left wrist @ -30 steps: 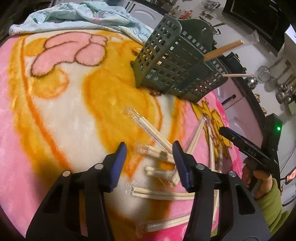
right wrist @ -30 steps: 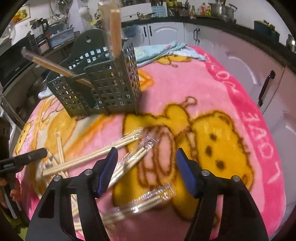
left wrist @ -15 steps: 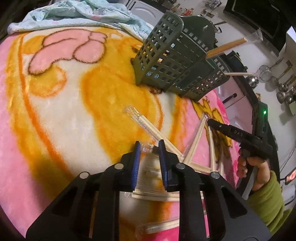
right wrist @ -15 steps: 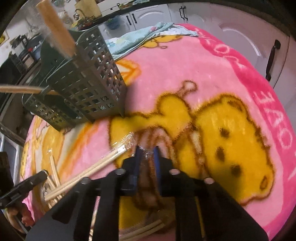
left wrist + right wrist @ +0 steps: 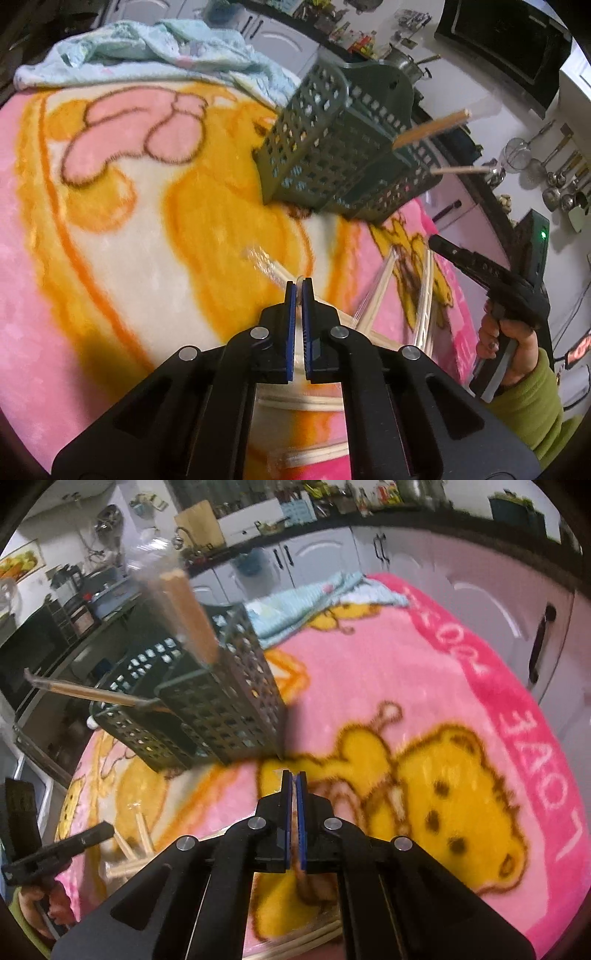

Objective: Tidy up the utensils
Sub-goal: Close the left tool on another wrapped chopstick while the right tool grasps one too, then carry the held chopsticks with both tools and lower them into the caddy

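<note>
Across the pink cartoon blanket [image 5: 110, 258] we see the green utensil caddy [image 5: 332, 155] standing, wrapped chopsticks [image 5: 376, 295] scattered nearby. Our left claw [image 5: 299, 286] pinches a clear wrapper end [image 5: 300, 277]; our right claw [image 5: 294, 775] is clenched, its catch unclear.
</note>
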A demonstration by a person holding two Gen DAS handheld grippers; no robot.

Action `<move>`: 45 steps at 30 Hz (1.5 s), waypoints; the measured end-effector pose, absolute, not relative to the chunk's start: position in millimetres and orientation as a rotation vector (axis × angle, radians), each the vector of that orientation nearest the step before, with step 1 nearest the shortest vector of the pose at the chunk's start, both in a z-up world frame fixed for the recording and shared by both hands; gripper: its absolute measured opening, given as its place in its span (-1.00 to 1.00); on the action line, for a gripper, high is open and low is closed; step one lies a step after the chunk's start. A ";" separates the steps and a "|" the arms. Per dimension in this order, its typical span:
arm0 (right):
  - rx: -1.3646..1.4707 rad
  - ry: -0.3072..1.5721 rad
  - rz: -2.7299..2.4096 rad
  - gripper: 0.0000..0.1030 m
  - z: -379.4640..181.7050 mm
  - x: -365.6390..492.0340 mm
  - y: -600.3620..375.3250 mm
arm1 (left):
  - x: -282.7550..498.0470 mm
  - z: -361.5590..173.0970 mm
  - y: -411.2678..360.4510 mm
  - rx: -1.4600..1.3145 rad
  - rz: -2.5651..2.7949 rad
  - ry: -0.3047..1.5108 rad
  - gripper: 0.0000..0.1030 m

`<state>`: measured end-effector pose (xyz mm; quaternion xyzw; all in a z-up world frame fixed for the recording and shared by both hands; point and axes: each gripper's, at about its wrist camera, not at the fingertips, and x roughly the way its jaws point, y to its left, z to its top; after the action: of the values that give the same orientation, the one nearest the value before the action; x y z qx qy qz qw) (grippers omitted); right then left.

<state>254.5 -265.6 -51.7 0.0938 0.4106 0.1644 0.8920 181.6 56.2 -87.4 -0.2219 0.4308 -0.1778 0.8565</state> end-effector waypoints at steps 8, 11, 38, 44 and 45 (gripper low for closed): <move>0.161 0.778 0.383 -0.95 -19.5 246.9 -255.9 | 186.3 -64.8 69.5 -0.453 -0.343 0.845 -0.98; 0.149 0.753 0.398 -0.95 -8.8 243.4 -252.6 | 187.2 -54.9 73.4 -0.449 -0.340 0.816 -0.98; 0.061 0.547 0.503 -0.95 91.1 208.2 -224.0 | 173.9 44.7 55.0 -0.346 -0.417 0.609 -0.99; 0.081 0.507 0.513 -0.95 107.8 199.3 -227.5 | 169.1 62.3 41.1 -0.317 -0.460 0.576 -0.99; 0.082 0.500 0.512 -0.95 110.6 198.0 -227.6 | 169.0 65.6 39.0 -0.314 -0.467 0.569 -0.99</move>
<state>198.0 -227.6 110.6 0.0401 0.2447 0.2504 0.9359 168.9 39.0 65.6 -0.1529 0.2771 -0.2274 0.9209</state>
